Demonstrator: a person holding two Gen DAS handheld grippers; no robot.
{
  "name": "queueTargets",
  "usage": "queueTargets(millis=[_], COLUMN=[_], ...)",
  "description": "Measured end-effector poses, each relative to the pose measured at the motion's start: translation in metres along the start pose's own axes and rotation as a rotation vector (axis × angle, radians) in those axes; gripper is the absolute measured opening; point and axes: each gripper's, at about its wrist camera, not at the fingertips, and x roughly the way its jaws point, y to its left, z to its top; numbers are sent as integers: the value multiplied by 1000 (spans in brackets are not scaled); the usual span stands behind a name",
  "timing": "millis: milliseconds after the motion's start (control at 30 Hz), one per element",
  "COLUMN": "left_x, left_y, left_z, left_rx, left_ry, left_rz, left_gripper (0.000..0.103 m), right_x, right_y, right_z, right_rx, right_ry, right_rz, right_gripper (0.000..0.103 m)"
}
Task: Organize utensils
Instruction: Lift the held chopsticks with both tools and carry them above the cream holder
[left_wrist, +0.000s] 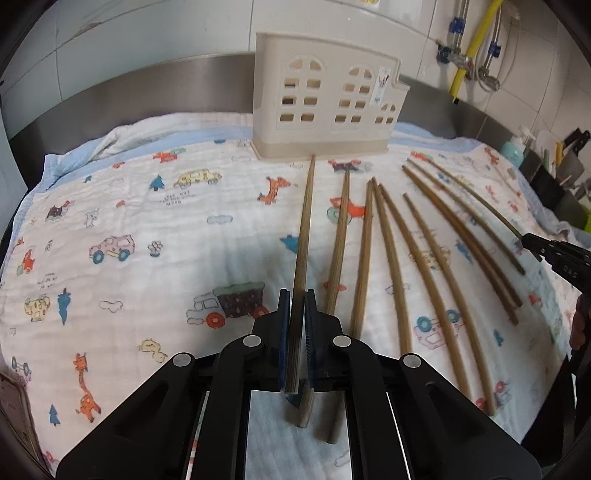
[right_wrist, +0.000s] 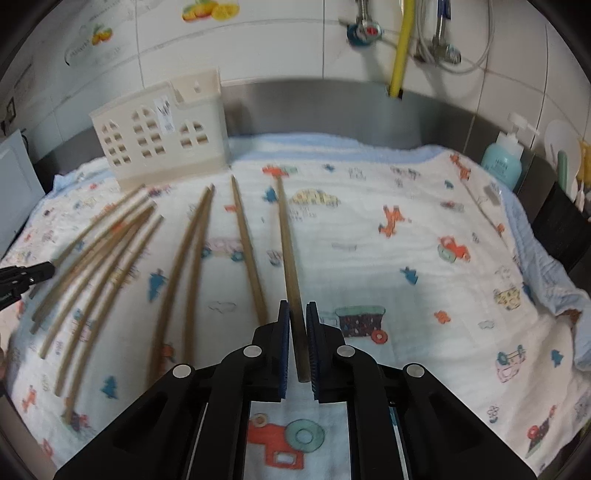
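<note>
Left gripper (left_wrist: 297, 295) is pressed together on a chopstick (left_wrist: 303, 236), blue pads (left_wrist: 283, 332) clamped on its thick end, and the stick runs straight ahead with its thin tip reaching the base of the cream house-shaped holder (left_wrist: 325, 103). Whether that tip touches the holder's base, I can't tell. The holder stands upright at the far edge of the cartoon-print cloth (left_wrist: 129, 229), against the steel backsplash (left_wrist: 155, 81).

Over to the right gripper (right_wrist: 297, 308): it too pinches a chopstick (right_wrist: 288, 251), the jaws close on either side of the shaft, and this stick points away toward the far edge of the cloth, to the right of the holder in the right wrist view. Its butt end shows between the pads.

The loose chopsticks (left_wrist: 436, 266) lie on the cloth in a fan in front of the holder, thin tips toward it, some touching their neighbours, others apart. In the left wrist view they spread out to the right of the held stick; the right gripper's black tip comes in at the right edge, over the outermost ones.

Beyond the cloth, to the holder's right, a yellow pipe (right_wrist: 400, 48) runs up the tiled wall (right_wrist: 277, 37), and a teal pump bottle (right_wrist: 504, 162) stands in the far right corner.
</note>
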Motion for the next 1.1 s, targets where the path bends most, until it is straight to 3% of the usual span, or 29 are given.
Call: queueTargets(millis=[367, 700, 1100], left_x=[-51, -75, -95], left_y=[0, 0, -3], left_z=[22, 47, 95], left_rx=[-1, 14, 71], left_ry=[-140, -221, -273], left_rz=[-33, -62, -73], left_gripper=[5, 5, 5], right_x=[-76, -108, -134], right_y=[18, 41, 65], right_z=[45, 99, 211], right_rx=[-24, -97, -138], right_ry=[-187, -259, -327], right_rz=[52, 107, 193], right_gripper=[7, 7, 7])
